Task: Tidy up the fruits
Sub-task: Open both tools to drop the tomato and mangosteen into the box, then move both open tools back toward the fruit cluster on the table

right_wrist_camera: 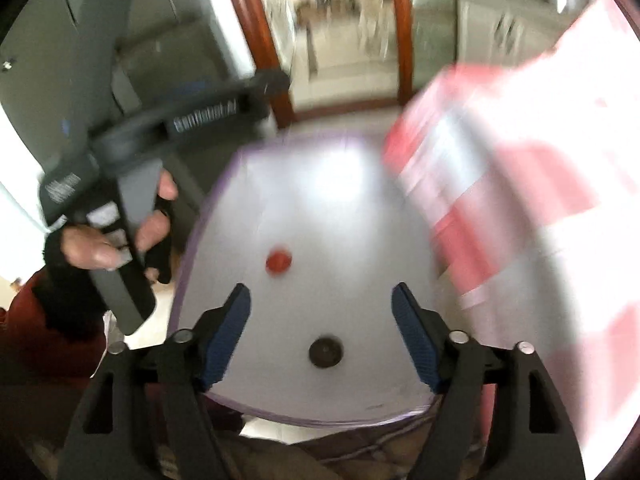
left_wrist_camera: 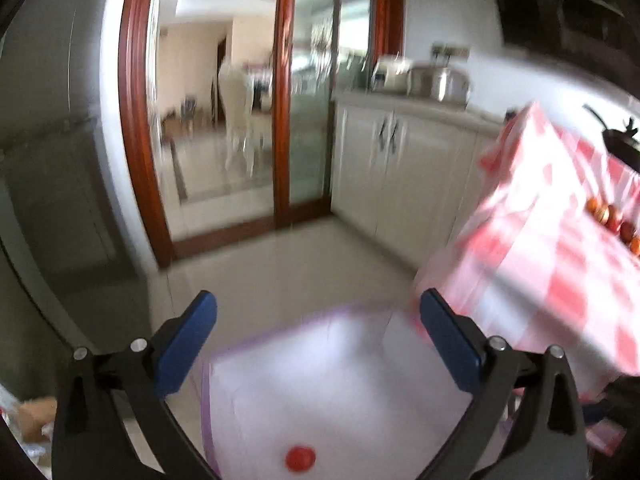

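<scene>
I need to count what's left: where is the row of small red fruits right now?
In the left wrist view, the row of small red fruits lies at the far right edge, on the red-checked tablecloth; the white cabinets stand to its left.

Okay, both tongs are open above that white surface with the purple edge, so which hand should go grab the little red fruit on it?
Probably right. In its view the red fruit lies just ahead of the open right tongs. The left tongs aim out over the floor, the fruit low at the frame's bottom edge.

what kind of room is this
Most likely a home kitchen. White base cabinets carry a counter with a steel pot, a table wears a red-checked cloth with small fruits, and sliding glass doors open onto another room.
</scene>
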`<act>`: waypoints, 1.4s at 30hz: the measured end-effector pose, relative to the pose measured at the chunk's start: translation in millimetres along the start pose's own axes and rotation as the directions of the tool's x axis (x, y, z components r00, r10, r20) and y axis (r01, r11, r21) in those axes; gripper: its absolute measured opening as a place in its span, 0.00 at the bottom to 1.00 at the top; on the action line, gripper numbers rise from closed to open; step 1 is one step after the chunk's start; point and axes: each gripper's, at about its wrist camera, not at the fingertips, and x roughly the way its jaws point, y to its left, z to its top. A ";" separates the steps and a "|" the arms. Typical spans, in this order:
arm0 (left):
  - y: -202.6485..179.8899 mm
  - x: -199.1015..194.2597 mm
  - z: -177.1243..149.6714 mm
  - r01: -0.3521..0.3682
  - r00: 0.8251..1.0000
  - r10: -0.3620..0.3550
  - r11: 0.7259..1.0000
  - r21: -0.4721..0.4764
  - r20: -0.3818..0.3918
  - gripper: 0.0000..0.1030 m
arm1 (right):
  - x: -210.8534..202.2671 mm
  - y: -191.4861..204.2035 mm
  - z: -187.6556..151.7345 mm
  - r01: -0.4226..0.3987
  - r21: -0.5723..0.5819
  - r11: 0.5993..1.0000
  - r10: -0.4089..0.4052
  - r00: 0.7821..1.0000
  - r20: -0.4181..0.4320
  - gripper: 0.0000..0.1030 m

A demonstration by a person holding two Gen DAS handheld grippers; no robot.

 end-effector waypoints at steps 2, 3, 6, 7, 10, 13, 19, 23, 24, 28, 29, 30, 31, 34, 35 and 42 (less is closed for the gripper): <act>-20.2 -5.3 19.6 0.057 0.998 -0.057 0.998 0.012 0.002 0.99 | -43.9 -10.7 1.8 0.080 -0.009 0.997 -0.078 0.987 0.142 0.80; -27.5 -6.1 25.3 0.076 0.997 -0.076 0.997 0.013 -0.004 0.99 | -61.8 -19.7 -2.0 0.109 0.004 0.994 -0.108 0.975 0.195 0.82; -63.6 -5.0 46.7 0.178 0.984 -0.178 0.984 -0.004 -0.014 0.98 | -116.7 -59.8 -11.5 0.205 0.114 0.972 -0.232 0.908 0.348 0.84; -85.6 -8.6 56.6 0.222 0.975 -0.222 0.975 -0.002 -0.011 0.98 | -134.9 -76.2 -20.0 0.241 0.165 0.957 -0.286 0.883 0.371 0.84; -147.7 -14.1 77.1 0.335 0.942 -0.335 0.942 0.010 -0.012 0.98 | -168.7 -122.2 -39.9 0.357 0.298 0.885 -0.452 0.812 0.369 0.84; -234.7 -4.0 86.5 0.455 0.890 -0.454 0.890 0.024 -0.039 0.99 | -199.4 -176.2 -64.2 0.411 0.476 0.777 -0.592 0.734 0.333 0.84; -416.2 45.6 80.3 0.540 0.832 -0.506 0.832 0.127 -0.227 0.98 | -248.4 -300.9 -121.9 0.475 0.747 0.465 -0.793 0.599 0.113 0.84; -511.2 68.5 62.0 0.548 0.823 -0.496 0.822 0.155 -0.276 0.98 | -275.6 -371.7 -171.4 0.422 0.857 0.297 -0.820 0.572 0.002 0.84; -528.0 73.7 59.3 0.555 0.816 -0.500 0.817 0.154 -0.290 0.98 | -279.9 -381.0 -179.4 0.406 0.871 0.277 -0.821 0.571 -0.005 0.84; -578.4 89.8 52.7 0.566 0.803 -0.502 0.811 0.149 -0.321 0.98 | -286.4 -417.0 -194.4 0.386 0.890 0.243 -0.816 0.577 -0.027 0.84; -586.6 93.9 53.6 0.566 0.803 -0.501 0.812 0.145 -0.323 0.98 | -284.4 -420.8 -191.8 0.390 0.887 0.245 -0.814 0.580 -0.030 0.84; -594.2 98.0 55.7 0.566 0.801 -0.506 0.814 0.132 -0.320 0.98 | -278.3 -428.6 -191.0 0.392 0.885 0.253 -0.806 0.591 -0.032 0.84; -604.2 104.4 58.3 0.567 0.799 -0.512 0.816 0.113 -0.316 0.98 | -276.7 -429.4 -188.2 0.395 0.881 0.259 -0.796 0.604 -0.036 0.84; -616.5 121.3 65.6 0.609 0.764 -0.572 0.793 0.039 -0.297 0.98 | -267.6 -441.5 -176.1 0.405 0.864 0.299 -0.764 0.645 -0.038 0.79; -614.4 126.8 66.8 0.621 0.752 -0.592 0.784 0.012 -0.288 0.98 | -267.4 -444.1 -171.2 0.408 0.856 0.317 -0.764 0.645 -0.025 0.79; -571.6 163.1 72.4 0.612 0.725 -0.646 0.763 -0.209 -0.239 0.98 | -241.8 -492.5 -135.8 0.460 0.808 0.368 -0.707 0.703 -0.079 0.66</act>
